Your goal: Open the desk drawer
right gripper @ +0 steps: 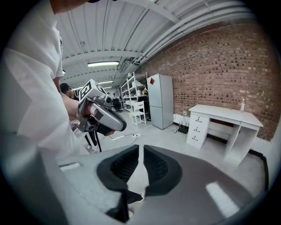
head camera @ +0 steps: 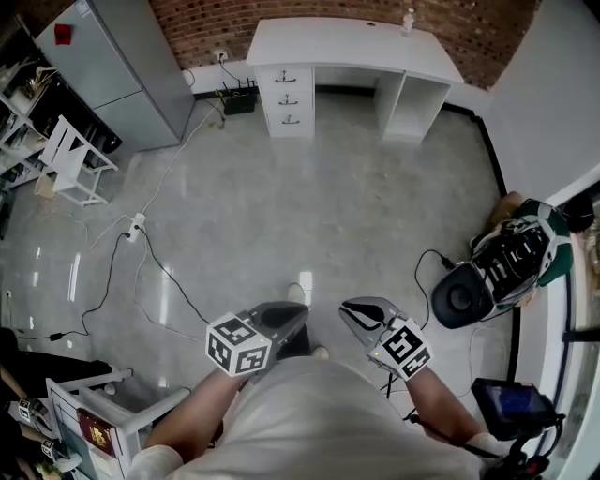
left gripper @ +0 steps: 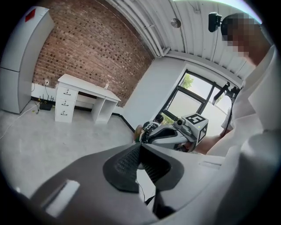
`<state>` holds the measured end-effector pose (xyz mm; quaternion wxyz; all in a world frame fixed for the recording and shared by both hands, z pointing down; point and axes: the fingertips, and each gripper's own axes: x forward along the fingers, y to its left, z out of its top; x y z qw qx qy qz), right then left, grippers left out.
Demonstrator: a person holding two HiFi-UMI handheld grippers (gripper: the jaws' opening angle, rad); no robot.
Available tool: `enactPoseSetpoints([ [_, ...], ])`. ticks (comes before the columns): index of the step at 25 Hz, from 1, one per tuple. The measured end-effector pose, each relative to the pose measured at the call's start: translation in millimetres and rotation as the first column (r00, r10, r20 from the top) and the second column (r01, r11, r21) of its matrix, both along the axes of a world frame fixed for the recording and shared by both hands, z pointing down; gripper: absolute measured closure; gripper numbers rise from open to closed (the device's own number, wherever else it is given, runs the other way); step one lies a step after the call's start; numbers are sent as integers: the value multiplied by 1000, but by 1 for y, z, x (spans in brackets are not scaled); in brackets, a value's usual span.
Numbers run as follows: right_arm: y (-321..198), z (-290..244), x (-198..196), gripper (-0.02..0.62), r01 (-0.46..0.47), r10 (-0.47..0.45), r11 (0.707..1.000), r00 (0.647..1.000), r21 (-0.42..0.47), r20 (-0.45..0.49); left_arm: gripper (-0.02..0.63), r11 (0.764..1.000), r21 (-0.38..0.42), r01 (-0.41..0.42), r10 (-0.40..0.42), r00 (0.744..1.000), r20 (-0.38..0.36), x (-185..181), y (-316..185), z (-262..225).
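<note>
Far ahead in the head view, the white desk (head camera: 356, 42) stands against the brick wall (head camera: 234, 19), long axis along that wall, with its three-drawer stack (head camera: 290, 98) at the left end, fronts facing the person and well apart from the left gripper (head camera: 295, 314) and right gripper (head camera: 354, 311), both low at the body. Left gripper view: the pads sit at a narrow slit with nothing between them, and the desk (left gripper: 83, 88) is distant at left. Right gripper view: the same narrow, empty slit, with the desk (right gripper: 224, 115) distant at right; the step in hand is judged to be the approach, and the next move calls for closing the distance, parting one gripper's pads and pulling a drawer straight out from the wall.
</note>
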<state>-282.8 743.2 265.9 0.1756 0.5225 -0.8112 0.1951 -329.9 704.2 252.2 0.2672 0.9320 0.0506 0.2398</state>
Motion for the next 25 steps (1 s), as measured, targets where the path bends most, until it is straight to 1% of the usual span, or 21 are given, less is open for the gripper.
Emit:
enactPoseSetpoints([
  [4,-42,6,28,549,-54,54,998,998,-12,-11,604,999,-16,-34,34,999,-17,30,-46,10],
  [9,-108,-20,70,532,-121,121,993,990,0,-69,603,996,-37,-87,84,994,-64,71,-115,-9],
  [11,-136,-28,86,532,-149,150,989,986,10,-76,603,993,-34,-111,108,991,-80,85,-140,-14],
  [13,-165,-30,98,531,-162,163,987,984,22,-76,603,992,-37,-118,115,990,-83,98,-167,-11],
  [16,-205,-31,102,532,-144,145,989,987,29,-68,603,994,-64,-89,83,992,-98,111,-207,-9],
  [19,-235,-23,108,531,-90,90,996,993,6,-75,601,995,-88,-40,30,994,-109,118,-235,-2],
  [22,-271,-15,132,531,-41,40,999,997,-7,-63,598,992,-125,30,-42,995,-92,135,-269,13],
  [25,-312,-4,158,531,8,-9,1000,999,-9,-43,597,986,-142,93,-105,992,-75,153,-303,24],
])
